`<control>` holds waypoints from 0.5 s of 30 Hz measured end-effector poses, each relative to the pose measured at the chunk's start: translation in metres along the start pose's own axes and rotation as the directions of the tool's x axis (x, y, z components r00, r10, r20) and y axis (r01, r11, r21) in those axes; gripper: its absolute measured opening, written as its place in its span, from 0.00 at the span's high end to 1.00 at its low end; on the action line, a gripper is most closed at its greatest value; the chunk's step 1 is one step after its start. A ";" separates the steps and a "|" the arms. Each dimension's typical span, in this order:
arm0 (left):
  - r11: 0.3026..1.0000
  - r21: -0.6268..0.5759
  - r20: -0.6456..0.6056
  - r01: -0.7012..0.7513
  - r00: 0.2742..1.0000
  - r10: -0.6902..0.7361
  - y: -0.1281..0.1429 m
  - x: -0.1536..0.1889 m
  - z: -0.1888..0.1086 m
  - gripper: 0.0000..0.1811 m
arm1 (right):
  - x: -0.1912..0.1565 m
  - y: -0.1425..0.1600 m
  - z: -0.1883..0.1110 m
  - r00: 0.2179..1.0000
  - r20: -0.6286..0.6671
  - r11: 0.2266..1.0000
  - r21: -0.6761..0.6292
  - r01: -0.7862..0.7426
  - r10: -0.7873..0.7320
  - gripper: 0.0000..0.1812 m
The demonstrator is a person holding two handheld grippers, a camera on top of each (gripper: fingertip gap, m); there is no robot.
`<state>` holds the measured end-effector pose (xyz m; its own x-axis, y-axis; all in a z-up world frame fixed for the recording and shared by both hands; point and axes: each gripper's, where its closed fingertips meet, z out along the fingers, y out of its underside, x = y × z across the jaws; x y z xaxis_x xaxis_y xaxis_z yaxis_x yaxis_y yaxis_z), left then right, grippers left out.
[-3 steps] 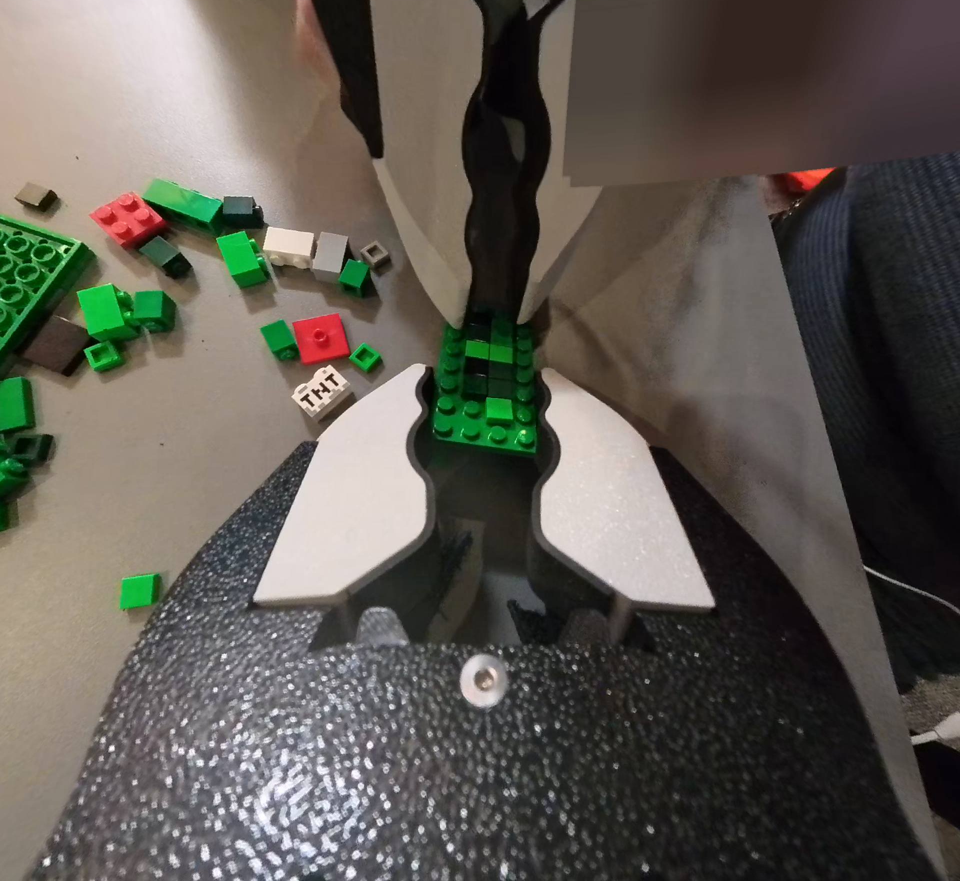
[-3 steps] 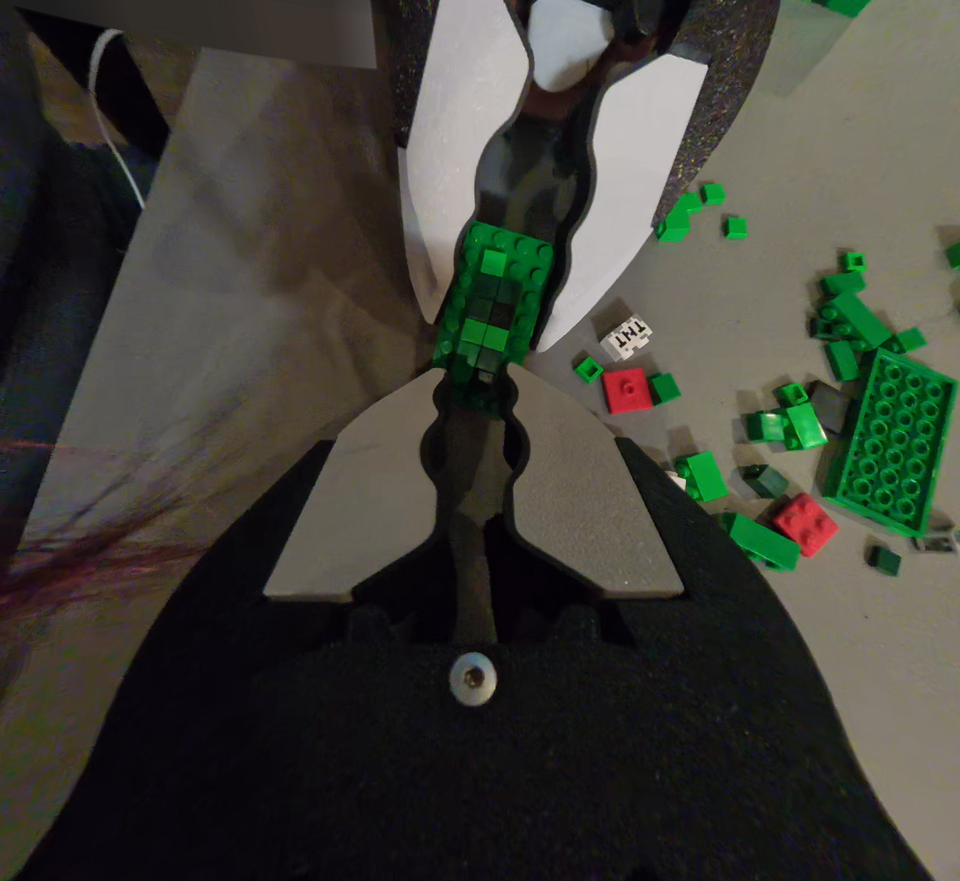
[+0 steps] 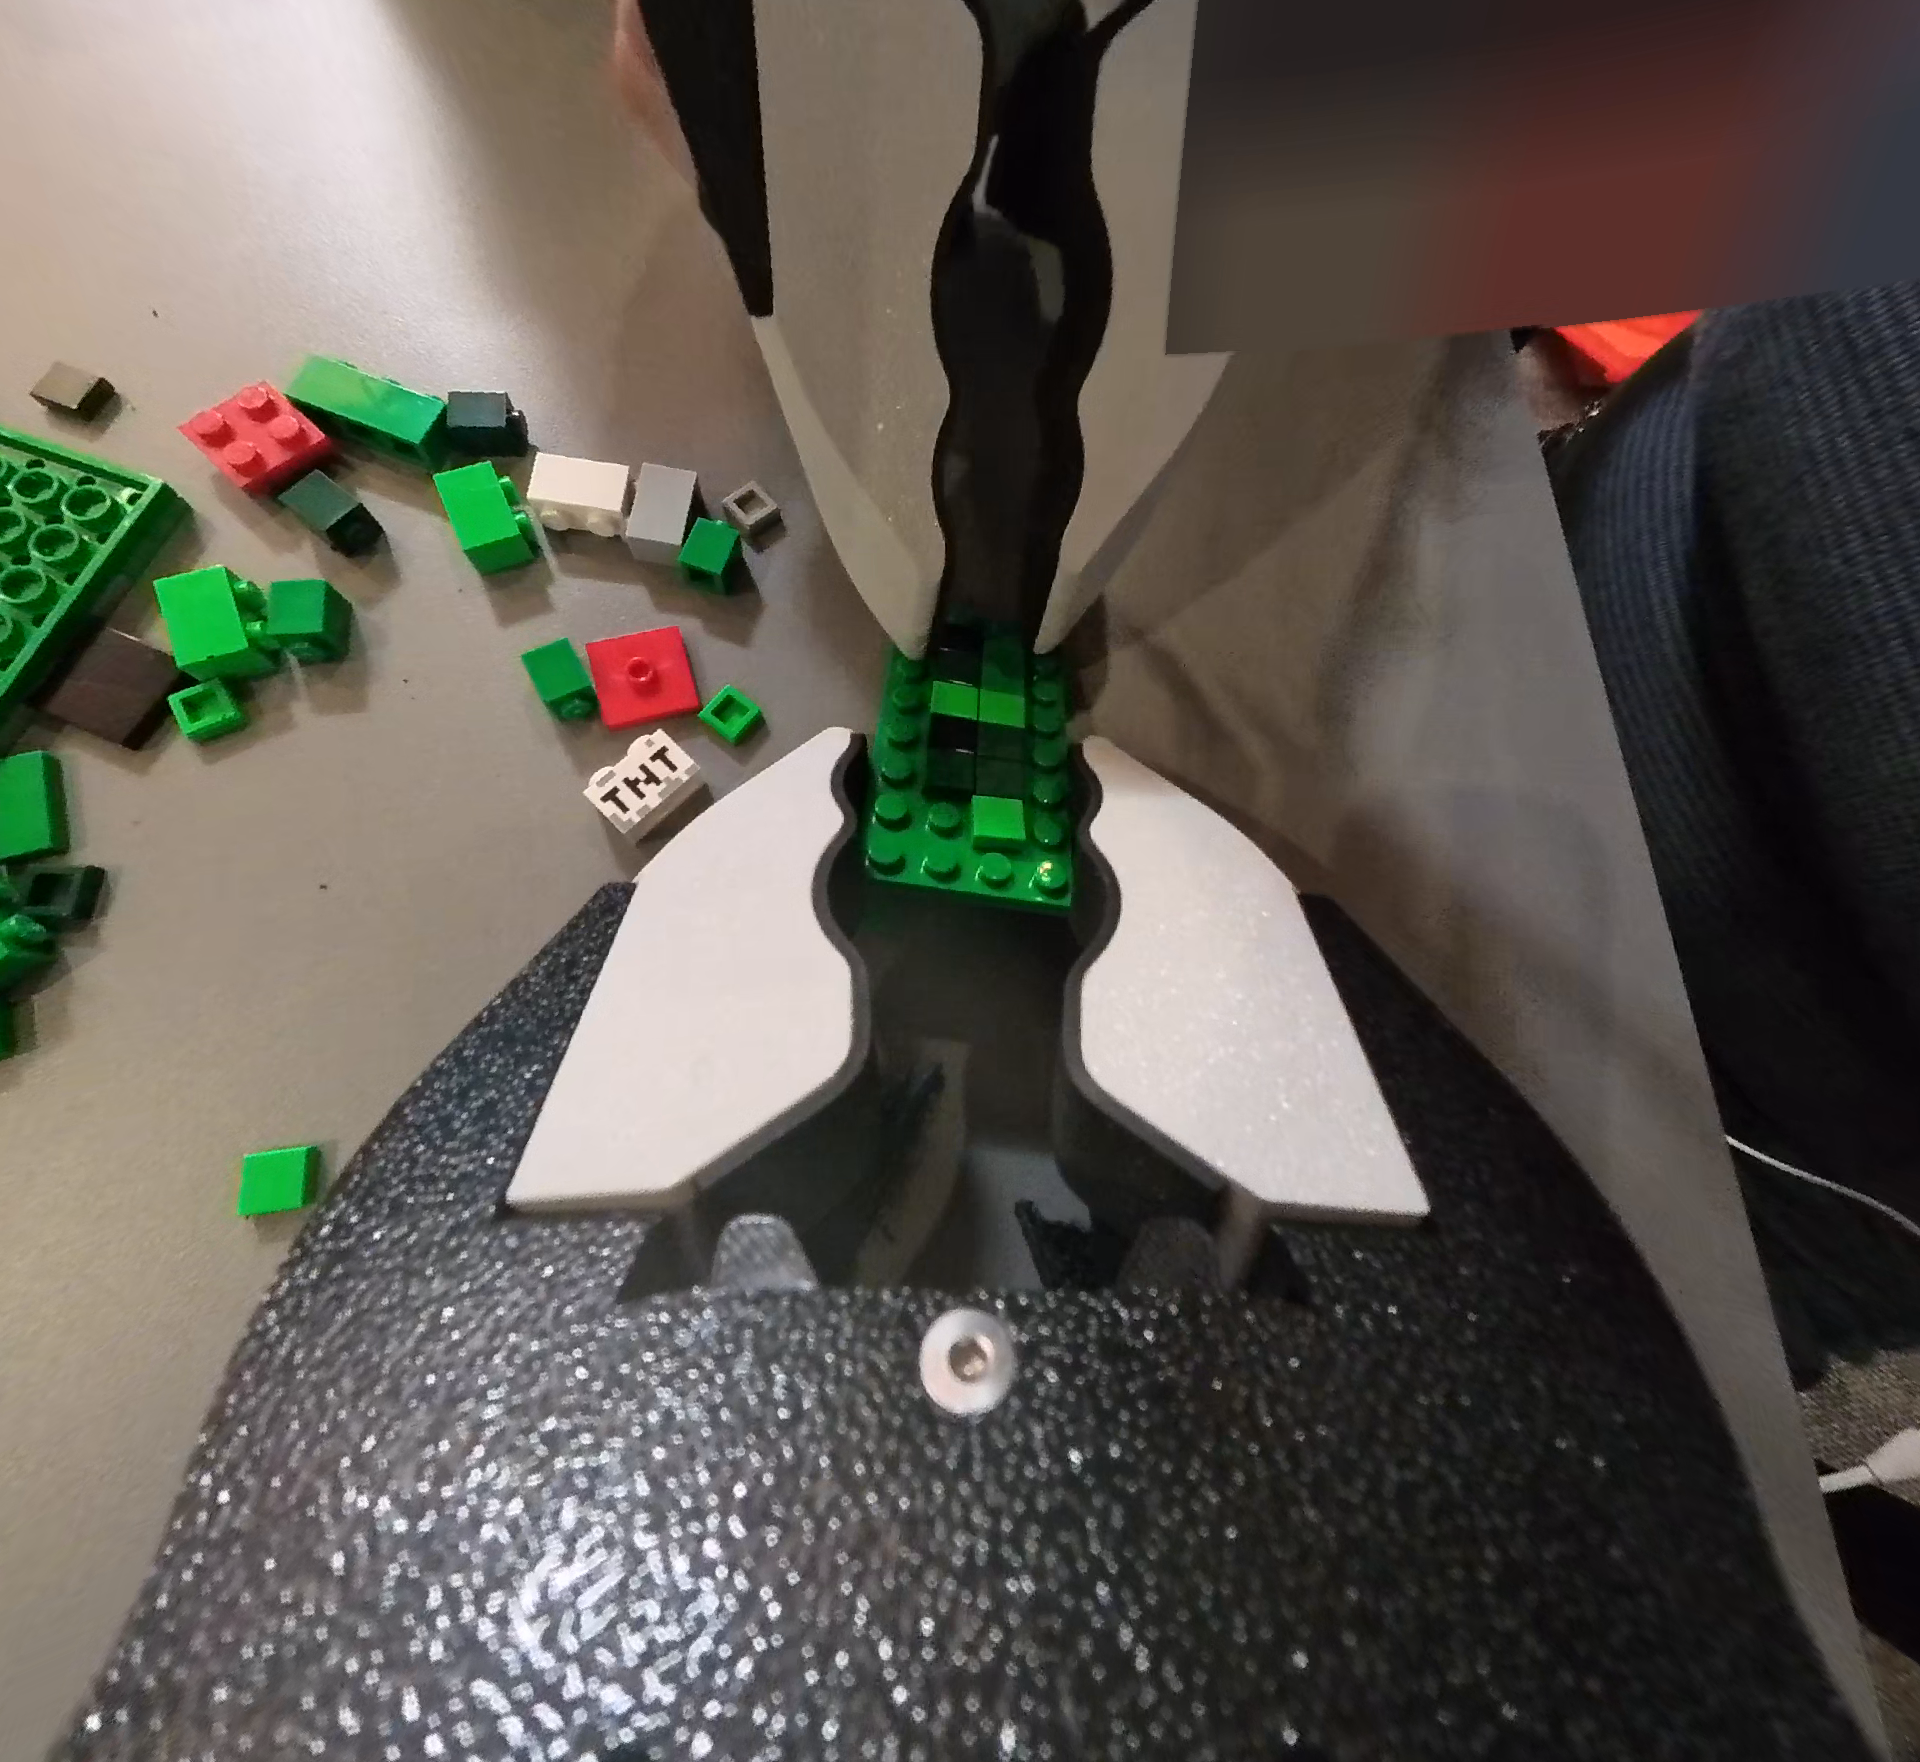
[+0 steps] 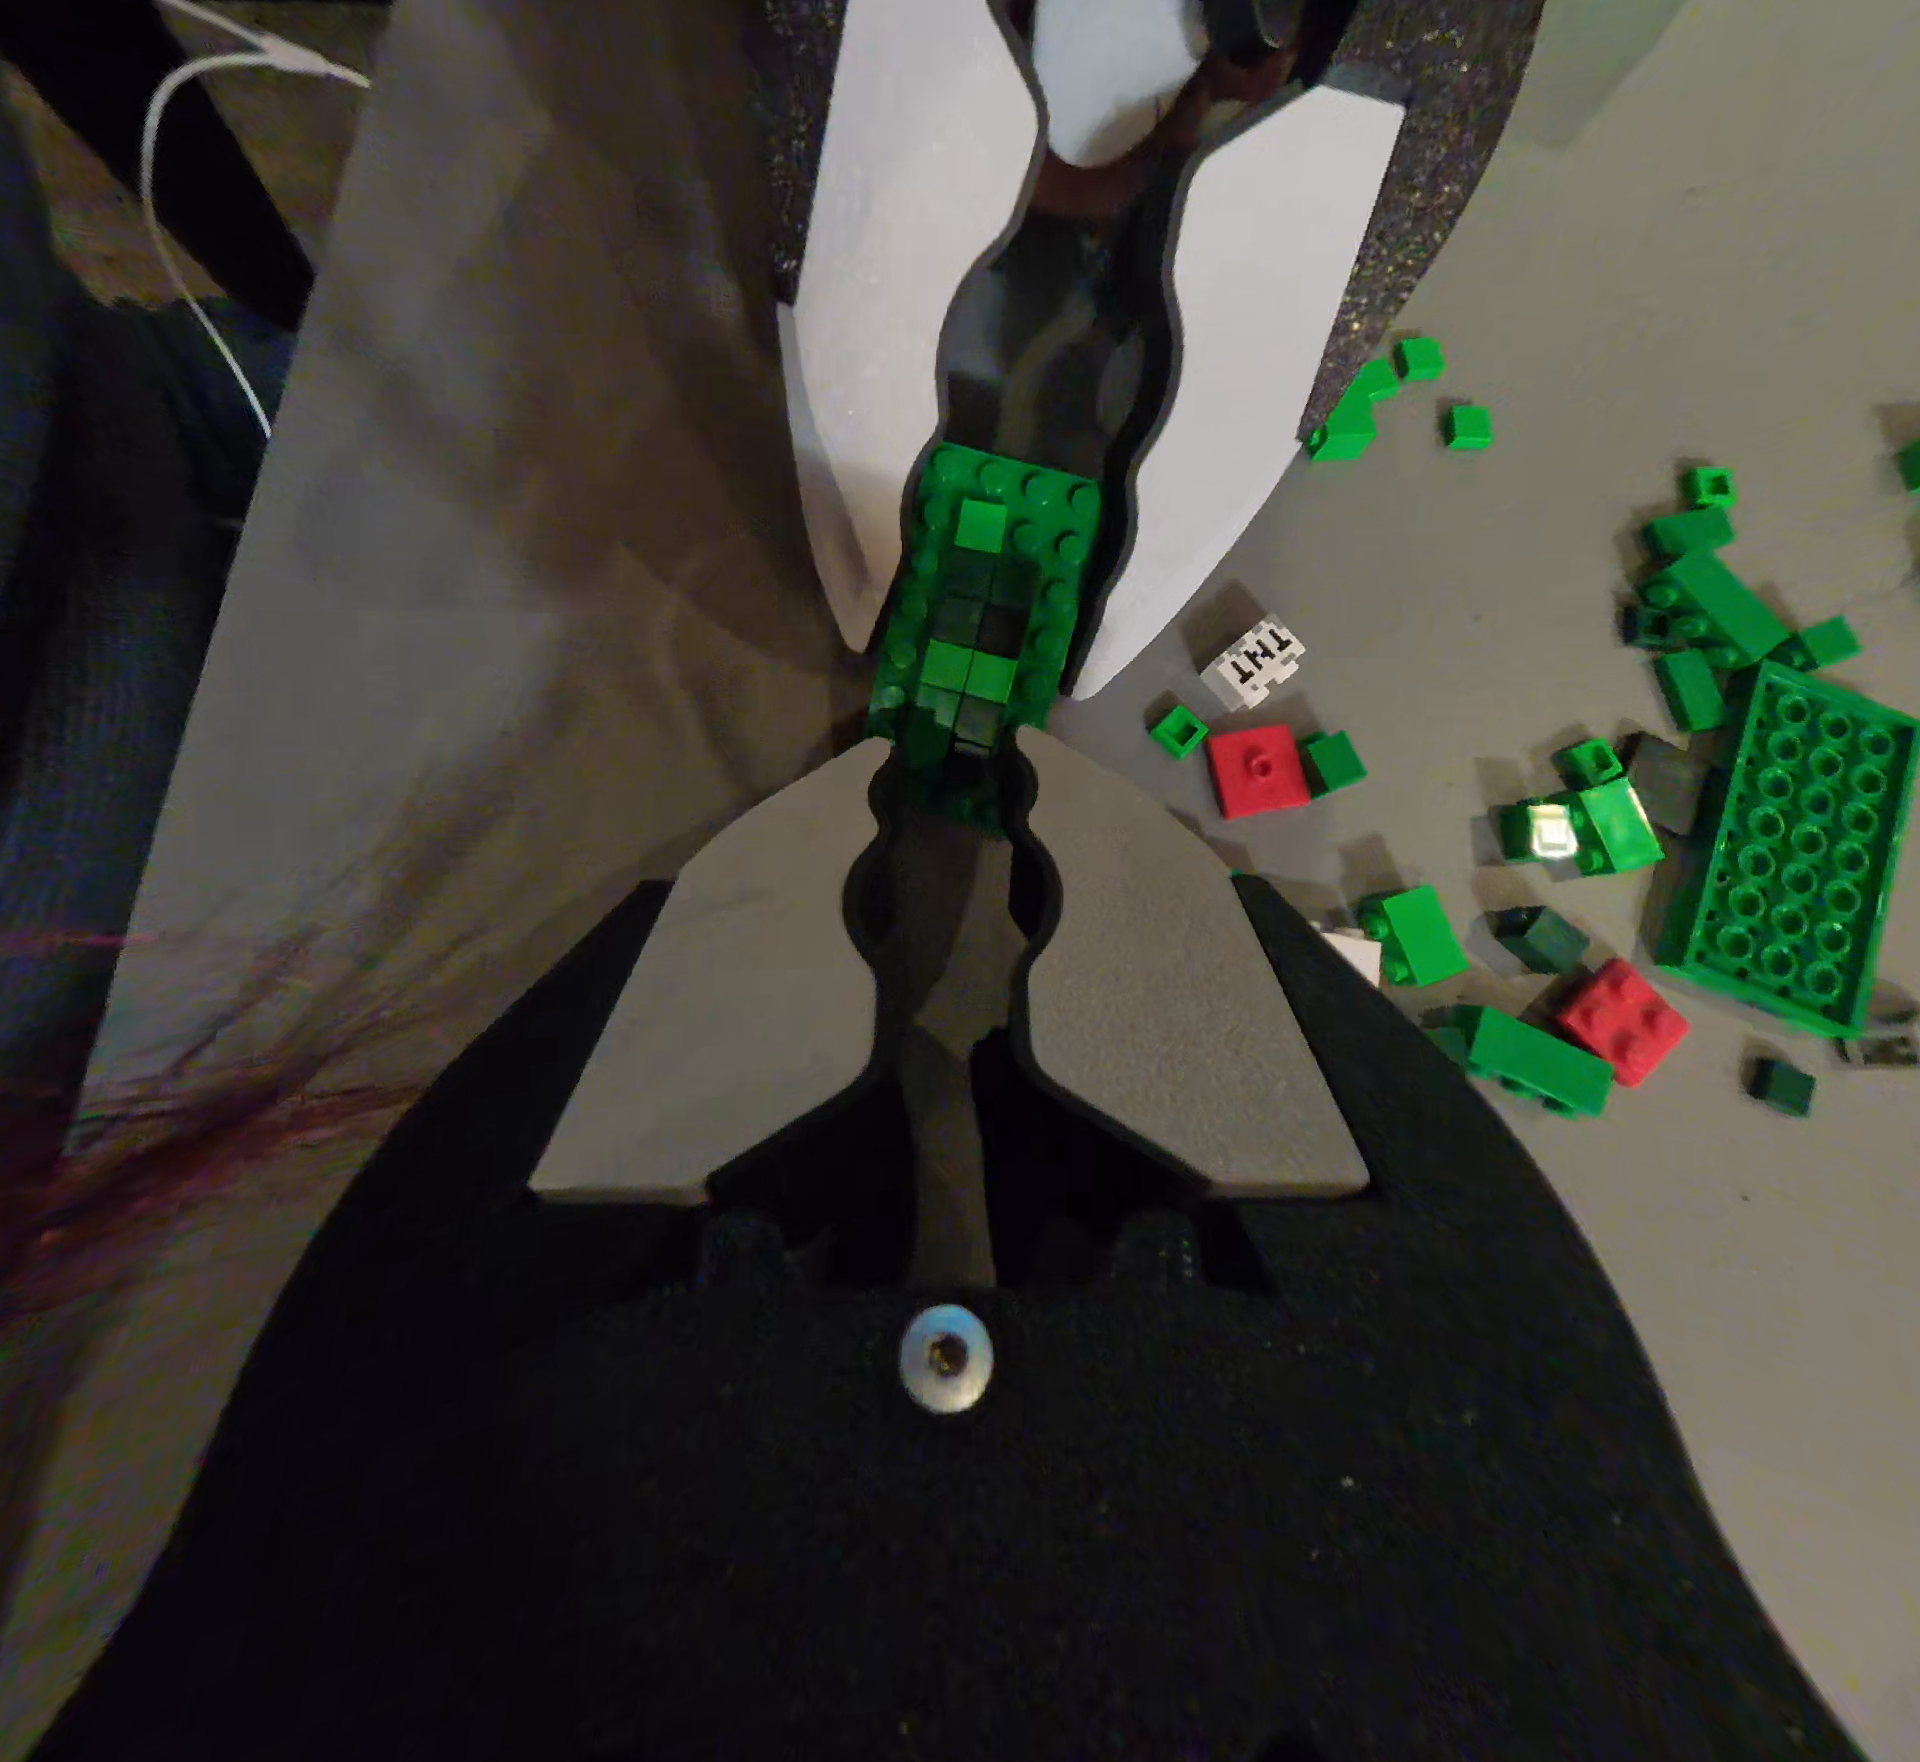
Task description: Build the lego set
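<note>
A small green plate (image 3: 935, 865) carries dark and light green tiles down its middle. Both grippers hold it above the grey table, end to end. In the left wrist view my left gripper (image 3: 971, 756) is shut on the plate's near end. The right gripper (image 3: 982, 644) comes from the top and is shut on its far end. In the right wrist view the plate (image 4: 1039, 507) shows again. There my right gripper (image 4: 948, 751) clamps the near end and the left gripper (image 4: 971, 673) clamps the sides farther up.
Loose bricks lie beside the grippers: a red square plate (image 3: 639, 673), a white printed brick (image 3: 644, 787), a red 2x2 brick (image 3: 255, 434), several green pieces and a large green plate (image 4: 1797, 839). The table edge and a person's dark clothing (image 3: 1766, 673) are close on the other side. The tips of both grippers are at nearly the same place. From either gripper's tips it is about 12 cm to the red 2x2 brick (image 3: 255, 434). Look for it in the right wrist view (image 4: 1623, 1025) too.
</note>
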<state>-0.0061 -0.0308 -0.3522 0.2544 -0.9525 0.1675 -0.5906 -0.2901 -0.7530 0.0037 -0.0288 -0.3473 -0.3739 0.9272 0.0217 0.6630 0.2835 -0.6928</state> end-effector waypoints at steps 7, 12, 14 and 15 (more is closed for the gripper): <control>1.000 0.001 0.002 0.018 1.000 -0.018 0.000 0.000 0.000 0.80 | 0.000 -0.001 0.001 0.990 -0.056 0.990 -0.042 -0.133 0.131 0.91; 1.000 0.002 0.000 0.020 1.000 -0.020 0.000 0.000 0.000 0.80 | 0.000 -0.002 0.001 0.975 -0.043 0.976 -0.024 -0.217 0.216 0.93; 1.000 0.001 0.002 0.018 1.000 -0.018 0.000 0.000 0.000 0.80 | 0.000 -0.002 0.001 0.979 -0.075 0.981 -0.042 -0.191 0.188 0.92; 1.000 0.000 0.003 0.017 1.000 -0.017 0.000 0.000 0.000 0.80 | 0.000 -0.002 0.001 0.980 -0.086 0.981 -0.049 -0.186 0.181 0.92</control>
<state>-0.0060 -0.0307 -0.3523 0.2663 -0.9473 0.1782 -0.5861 -0.3060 -0.7503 0.0018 -0.0293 -0.3471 -0.1902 0.9808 -0.0426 0.7517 0.1176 -0.6489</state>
